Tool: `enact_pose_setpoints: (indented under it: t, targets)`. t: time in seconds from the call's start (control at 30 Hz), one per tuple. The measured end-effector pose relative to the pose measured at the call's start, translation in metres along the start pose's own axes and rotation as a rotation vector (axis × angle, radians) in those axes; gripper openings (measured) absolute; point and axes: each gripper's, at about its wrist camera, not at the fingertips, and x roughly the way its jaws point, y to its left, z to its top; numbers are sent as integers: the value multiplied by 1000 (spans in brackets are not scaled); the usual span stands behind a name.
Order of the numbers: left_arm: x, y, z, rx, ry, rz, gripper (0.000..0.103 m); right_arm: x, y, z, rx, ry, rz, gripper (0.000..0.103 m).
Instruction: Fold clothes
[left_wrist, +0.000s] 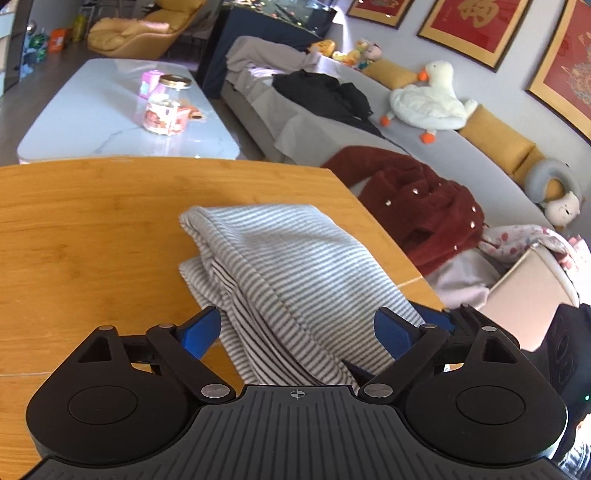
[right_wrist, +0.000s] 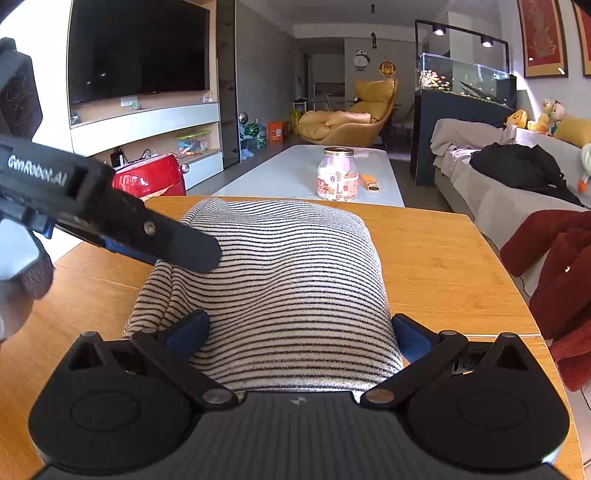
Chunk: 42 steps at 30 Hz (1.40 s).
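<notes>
"GenRobot.AI" is read in white on the left gripper, seen only from the right wrist, its tip lying on the striped garment. That garment is spread folded on the wooden table. The left gripper's blue fingers are held wide apart, cloth loose between them. The right gripper is spread too; whether cloth is pinched cannot be told. The plush goose is shown by the left wrist alone, the television by the right.
</notes>
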Motion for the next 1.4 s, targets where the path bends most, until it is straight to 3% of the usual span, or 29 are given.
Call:
enact_pose_setpoints:
  t: [0.1,0.27,0.33,0.4,0.6,0.7,0.8,0.83,0.87,1.0,1.07,1.1,1.2,1.33,1.4]
  targets:
    - [16,-4,-8,4,37,10,82,-18,-18,1,15,3,39,103]
    - [24,0,-18,-9,40,14,83,-53,-67,4,95,-35,76,102]
    - [24,-1,-20,4,37,20,83,-53,-82,13,112,-52,53,90]
    - [23,-3,-21,22,32,28,83,-40,-92,28,141,-42,33,84]
    - [18,-5,-23,66,21,35,83,27,-107,65,283,58,171,84]
    - [16,-4,-25,79,16,28,83,61,-102,66,315,131,183,87]
    - [17,-2,-26,79,15,13,83,84,-104,59,453,226,277,90]
    - [17,0,-27,77,15,4,83,86,-104,58,487,239,314,87]
    - [17,1,-27,74,16,-5,83,84,-102,59,509,238,347,80]
    - [17,5,-28,72,8,-30,84,56,-94,72,494,105,439,75]
    - [16,9,-30,51,6,-42,84,55,-90,75,443,115,380,73]
    - [15,10,-30,38,1,-45,84,59,-87,74,387,141,302,71]
    - [7,14,-30,-8,-13,-56,83,60,-82,63,299,161,177,73]
    - [-12,21,-35,-42,-34,-76,83,23,-86,42,337,112,253,92]
    - [-15,27,-36,-65,-34,-106,84,7,-88,25,356,107,284,95]
